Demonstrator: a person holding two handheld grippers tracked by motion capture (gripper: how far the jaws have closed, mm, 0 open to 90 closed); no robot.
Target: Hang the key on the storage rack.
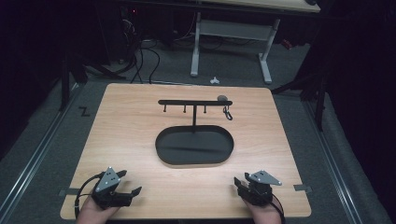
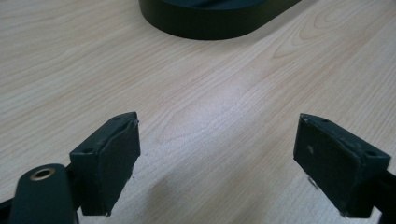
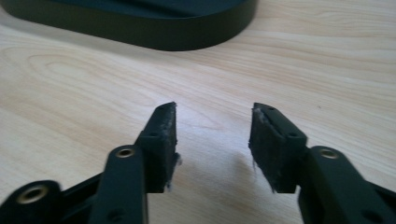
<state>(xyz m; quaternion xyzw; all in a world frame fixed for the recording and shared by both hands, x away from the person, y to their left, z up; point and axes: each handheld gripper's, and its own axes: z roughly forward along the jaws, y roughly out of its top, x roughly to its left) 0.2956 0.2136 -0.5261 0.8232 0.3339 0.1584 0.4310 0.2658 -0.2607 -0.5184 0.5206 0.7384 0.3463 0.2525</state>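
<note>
Your left gripper (image 1: pixel 125 186) rests at the near left of the light wooden table (image 1: pixel 126 126) with its jaws spread wide; your right gripper (image 1: pixel 242 185) sits at the near right, jaws parted more narrowly, nothing between them. The black oval tray-stand with a hooked crossbar (image 1: pixel 194 144) stands mid-table, well apart from both; a small dark key ring (image 1: pixel 227 112) hangs at the bar's right end.

We see our right gripper (image 3: pixel 214 140) low over the wooden table (image 3: pixel 70 88), its two black jaws parted with bare wood between them and nothing held. Beyond the jaws, well apart from them, the rounded end of a black tray (image 3: pixel 187 39) rests on the table.
</note>
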